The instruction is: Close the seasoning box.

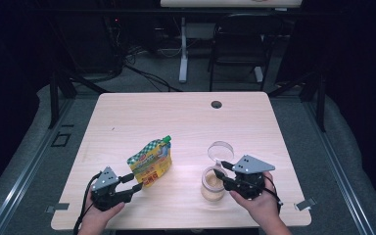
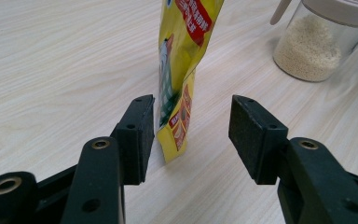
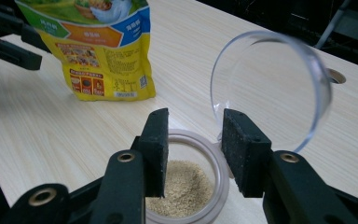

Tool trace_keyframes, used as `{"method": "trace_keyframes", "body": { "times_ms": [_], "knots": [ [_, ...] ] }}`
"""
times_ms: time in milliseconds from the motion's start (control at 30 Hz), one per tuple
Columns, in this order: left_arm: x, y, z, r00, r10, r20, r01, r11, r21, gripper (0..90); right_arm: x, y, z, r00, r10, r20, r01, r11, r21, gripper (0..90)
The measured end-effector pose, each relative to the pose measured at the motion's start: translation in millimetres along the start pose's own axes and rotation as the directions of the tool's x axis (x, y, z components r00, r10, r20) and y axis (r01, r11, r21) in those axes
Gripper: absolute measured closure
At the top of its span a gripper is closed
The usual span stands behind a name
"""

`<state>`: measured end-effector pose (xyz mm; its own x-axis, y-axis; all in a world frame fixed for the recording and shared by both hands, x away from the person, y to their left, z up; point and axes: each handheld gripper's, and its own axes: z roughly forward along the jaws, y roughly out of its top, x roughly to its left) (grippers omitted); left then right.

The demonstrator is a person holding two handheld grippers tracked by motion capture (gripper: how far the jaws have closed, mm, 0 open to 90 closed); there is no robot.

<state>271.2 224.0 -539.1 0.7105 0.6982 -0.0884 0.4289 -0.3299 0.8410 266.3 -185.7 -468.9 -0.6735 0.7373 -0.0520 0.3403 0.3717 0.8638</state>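
Fingers of the right gripper point(image 3: 193, 140) stand apart over the open jar point(image 1: 212, 182) of grain, gripping nothing. Left gripper point(image 2: 191, 135) is open too, its fingers either side of the pouch point(image 1: 151, 162) edge. Beyond, the jar's clear lid point(image 1: 221, 151) stands flipped up over the table point(image 1: 176, 117).

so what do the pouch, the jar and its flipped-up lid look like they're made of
Pouch: glossy printed plastic film, probably laminated; it creases and catches the light. Jar: clear, smooth walls with pale grains visible through them, glass or hard plastic, can't tell which. Lid: thin transparent plastic by the look, with the table showing through it.
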Motion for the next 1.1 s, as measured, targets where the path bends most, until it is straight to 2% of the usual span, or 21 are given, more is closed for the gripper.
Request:
{"method": "trace_keyframes", "body": {
  "times_ms": [167, 267, 533, 800, 1100],
  "knots": [
    [1.0, 0.3, -1.5, 1.0000, 0.005, 0.000, -0.005, 1.0000, -0.002, 50.3, -7.3, 10.1, -7.6, 0.9998, 0.021, -0.006, -0.021, 1.000, -0.001, 64.1],
    [0.7, -0.1, -1.6, 1.0000, -0.008, 0.001, 0.008, 1.0000, -0.004, 50.3, -10.6, 15.9, -11.0, 0.9997, 0.023, -0.006, -0.023, 1.000, 0.003, 65.5],
    [2.0, 0.1, -3.1, 1.0000, 0.003, 0.001, -0.003, 1.0000, -0.004, 50.3, -16.7, 26.2, -17.6, 0.9998, 0.020, 0.001, -0.020, 1.000, 0.018, 65.8],
    [1.9, 0.1, -2.6, 1.0000, 0.001, 0.002, -0.001, 1.0000, -0.005, 50.3, -24.7, 32.0, -22.3, 0.9990, 0.029, 0.033, -0.030, 0.999, 0.015, 62.6],
    [2.3, -0.6, -2.0, 1.0000, -0.005, 0.000, 0.005, 1.0000, 0.003, 50.3, -40.3, 36.1, -20.5, 0.9959, 0.065, 0.062, -0.066, 0.998, 0.004, 56.4]
  ]
}}
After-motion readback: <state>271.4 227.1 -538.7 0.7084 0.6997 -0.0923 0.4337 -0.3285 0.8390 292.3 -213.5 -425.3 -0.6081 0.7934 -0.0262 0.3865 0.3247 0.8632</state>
